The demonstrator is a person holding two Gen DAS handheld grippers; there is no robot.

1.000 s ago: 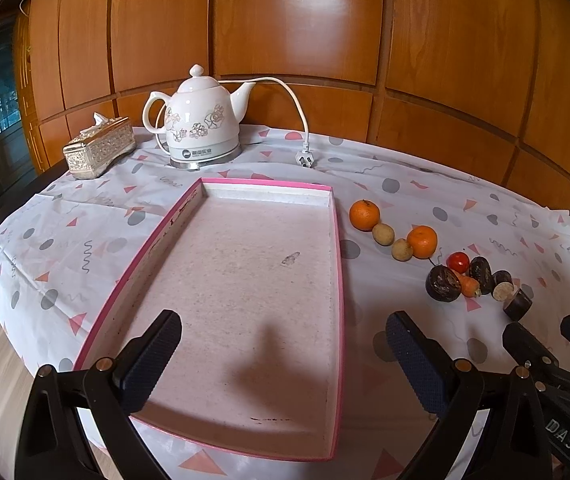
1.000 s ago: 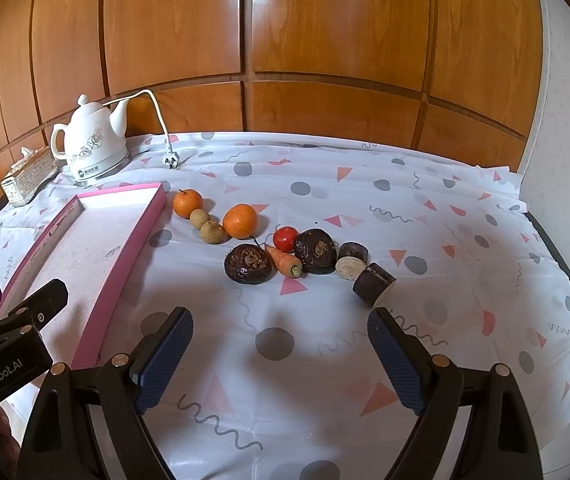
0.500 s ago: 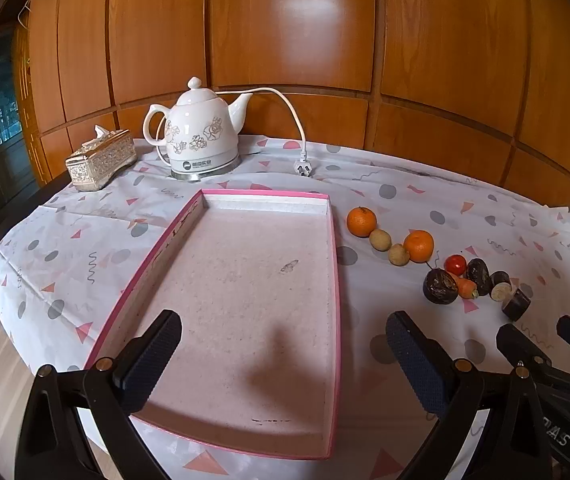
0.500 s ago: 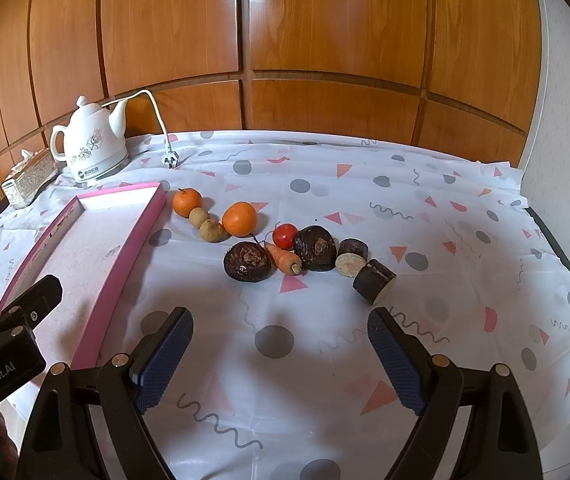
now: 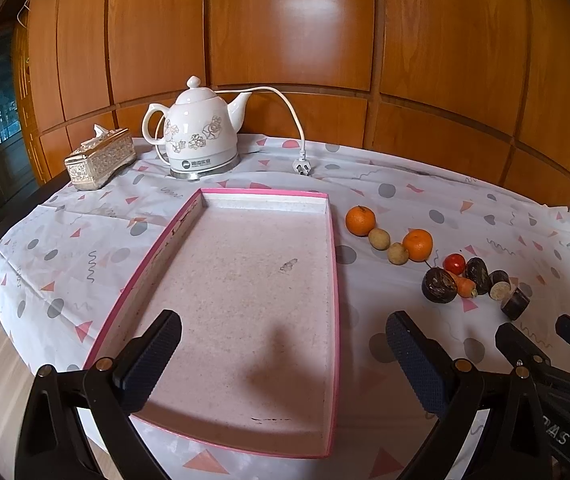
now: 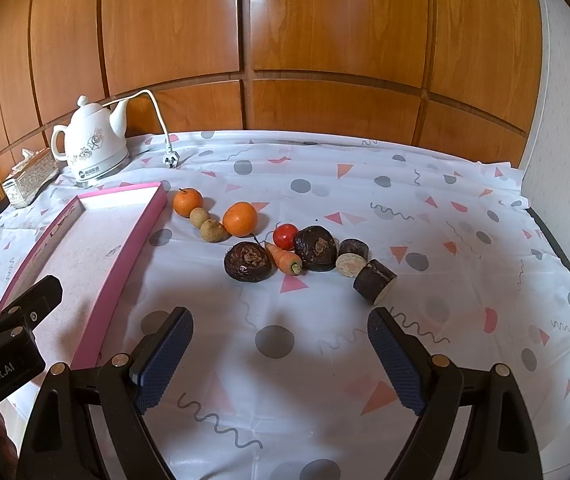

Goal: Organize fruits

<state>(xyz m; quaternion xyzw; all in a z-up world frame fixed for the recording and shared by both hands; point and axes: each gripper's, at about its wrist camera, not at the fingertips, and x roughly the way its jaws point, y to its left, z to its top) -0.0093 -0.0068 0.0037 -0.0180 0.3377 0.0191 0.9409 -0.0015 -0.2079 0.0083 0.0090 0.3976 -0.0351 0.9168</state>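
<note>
Opening step: nothing is picked yet. I hold the left tongs [image 5: 283, 354] spread wide and empty over the bare tray [image 5: 335, 264]; the right tongs [image 6: 281, 352] gape, empty, above the worktop [image 6: 445, 240]. The fruits [image 6: 285, 240] lie mid-frame, right of the tray. Next I judge: reach forward and close on one piece.

Kettle [image 5: 201, 140] brand print too small to read, cord's far end hidden
</note>
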